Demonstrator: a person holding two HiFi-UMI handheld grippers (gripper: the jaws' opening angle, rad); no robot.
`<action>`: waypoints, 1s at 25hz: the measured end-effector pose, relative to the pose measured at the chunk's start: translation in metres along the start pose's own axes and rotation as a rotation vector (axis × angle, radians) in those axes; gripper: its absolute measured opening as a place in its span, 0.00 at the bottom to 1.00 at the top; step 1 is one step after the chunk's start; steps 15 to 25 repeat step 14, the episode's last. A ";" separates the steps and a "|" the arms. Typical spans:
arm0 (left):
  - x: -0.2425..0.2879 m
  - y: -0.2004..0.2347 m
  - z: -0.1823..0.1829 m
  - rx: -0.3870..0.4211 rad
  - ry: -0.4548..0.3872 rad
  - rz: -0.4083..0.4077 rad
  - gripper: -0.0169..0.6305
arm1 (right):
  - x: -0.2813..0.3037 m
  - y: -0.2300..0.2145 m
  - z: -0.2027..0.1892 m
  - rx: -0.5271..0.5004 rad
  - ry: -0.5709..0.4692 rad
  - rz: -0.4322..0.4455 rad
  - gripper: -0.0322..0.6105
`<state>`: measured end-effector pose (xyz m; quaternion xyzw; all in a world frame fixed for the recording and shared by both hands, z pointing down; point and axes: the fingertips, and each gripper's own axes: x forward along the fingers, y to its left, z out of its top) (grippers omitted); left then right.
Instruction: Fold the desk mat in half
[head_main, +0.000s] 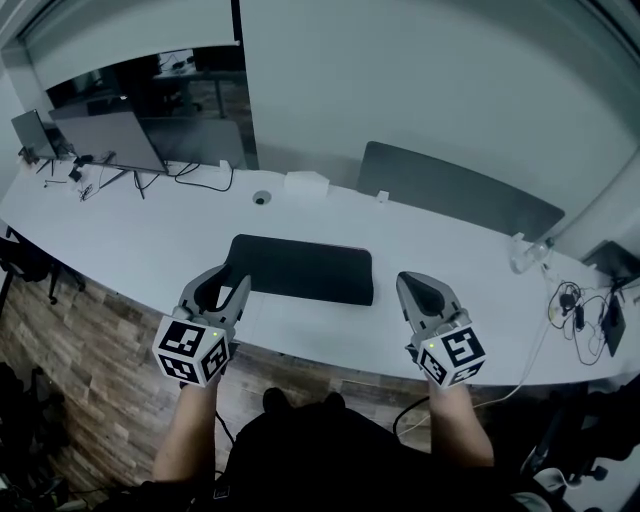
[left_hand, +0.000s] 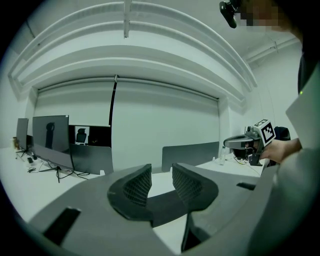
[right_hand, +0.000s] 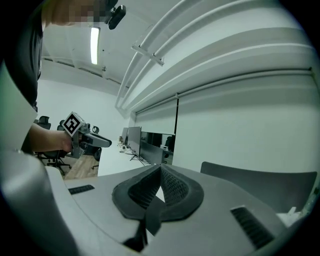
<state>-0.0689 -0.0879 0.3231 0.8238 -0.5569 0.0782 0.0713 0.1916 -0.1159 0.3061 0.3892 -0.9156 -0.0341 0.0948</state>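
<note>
The desk mat (head_main: 300, 268) looks matt, the table (head_main: 150, 250) smooth, the floor (head_main: 90, 370) wood-grained.

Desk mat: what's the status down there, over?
Both empty: left hand-held gripper open, right hand-held gripper shut. The desk mat lies flat on the desk, just ahead, touched by neither. Nothing in the way.

Dark rectangular desk mat (head_main: 300, 268), lying flat, on white desk (head_main: 150, 250)
</note>
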 end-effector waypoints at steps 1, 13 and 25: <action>0.001 0.000 0.000 -0.001 -0.001 0.004 0.23 | -0.001 -0.001 -0.001 0.003 0.002 0.000 0.05; 0.012 -0.010 -0.011 -0.005 0.020 -0.010 0.23 | -0.007 -0.008 -0.017 0.028 0.018 0.000 0.05; 0.013 -0.011 -0.012 -0.005 0.022 -0.013 0.23 | -0.007 -0.008 -0.018 0.032 0.018 0.002 0.05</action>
